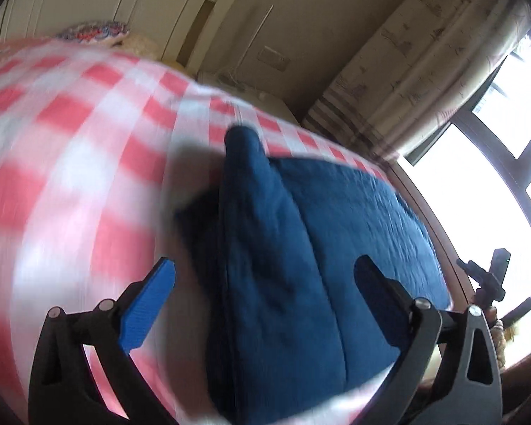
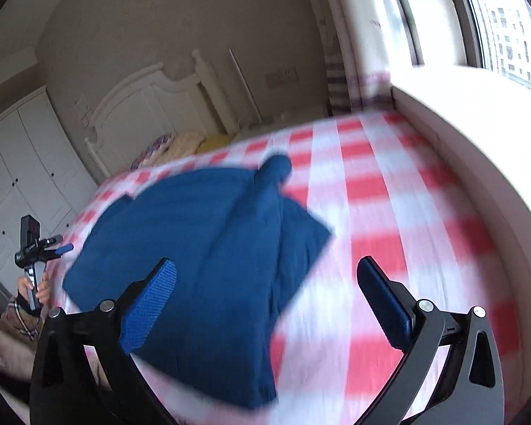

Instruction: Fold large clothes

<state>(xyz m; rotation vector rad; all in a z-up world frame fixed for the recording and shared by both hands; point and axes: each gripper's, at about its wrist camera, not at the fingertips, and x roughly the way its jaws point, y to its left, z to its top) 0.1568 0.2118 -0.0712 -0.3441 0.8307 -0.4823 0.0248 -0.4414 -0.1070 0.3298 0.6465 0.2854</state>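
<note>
A dark blue garment (image 1: pixel 301 248) lies partly folded on a bed with a red and white checked sheet (image 1: pixel 70 141). A raised fold runs along its middle. My left gripper (image 1: pixel 265 290) is open and empty above the garment's near part. In the right wrist view the garment (image 2: pixel 201 241) lies left of centre on the checked sheet (image 2: pixel 389 212). My right gripper (image 2: pixel 265 294) is open and empty above its near right edge. The left gripper (image 2: pixel 35 248) shows at the far left in a hand. The right gripper (image 1: pixel 492 276) shows at the right edge of the left wrist view. Both views are motion-blurred.
A white headboard (image 2: pixel 148 106) and pillows (image 2: pixel 180 141) stand at the bed's far end. A white wardrobe (image 2: pixel 17 163) is at the left. A window ledge (image 2: pixel 478 134) runs along the bed's right side, with curtains (image 1: pixel 424 53) and a bright window (image 1: pixel 495 194).
</note>
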